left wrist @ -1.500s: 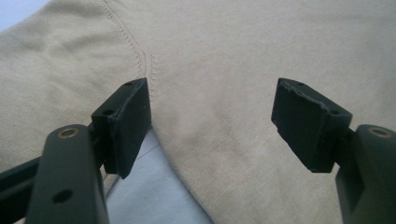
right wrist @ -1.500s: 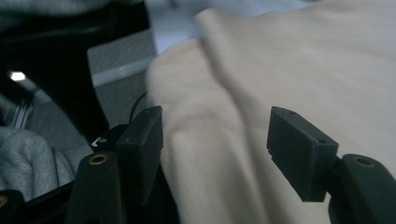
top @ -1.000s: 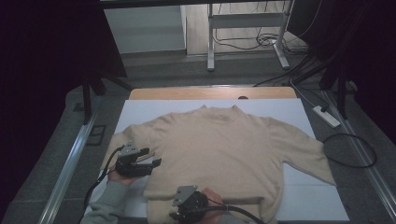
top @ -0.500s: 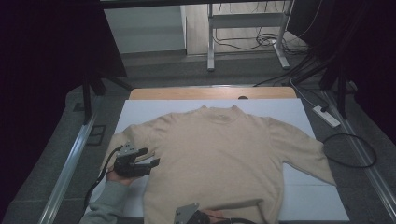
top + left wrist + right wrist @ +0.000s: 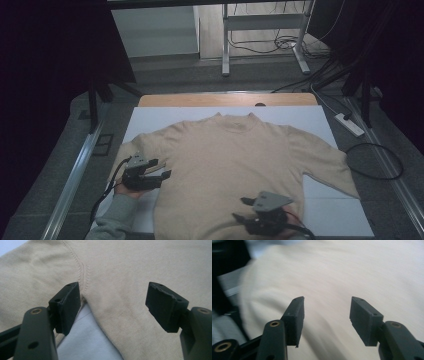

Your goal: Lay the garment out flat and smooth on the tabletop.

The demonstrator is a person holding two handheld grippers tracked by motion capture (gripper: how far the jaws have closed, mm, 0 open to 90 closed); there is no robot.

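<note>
A beige sweater lies spread flat, front up, on a white sheet over the table. My left gripper hovers at the sweater's left armpit, open. In the left gripper view its jaws straddle the underarm seam, with a wedge of white sheet below. My right gripper is over the sweater's lower hem, pointing left. In the right gripper view, which is blurred, its jaws stand apart above the sweater; they have just been opening, with nothing between them.
A wooden table edge shows beyond the sheet. A power strip and a looped black cable lie on the floor at right. Metal rails run along the table's sides. A white frame's legs stand at the back.
My right gripper dipped toward the bottom edge, then came back up farther to the right over the hem. The left gripper and the sweater have stayed put.
</note>
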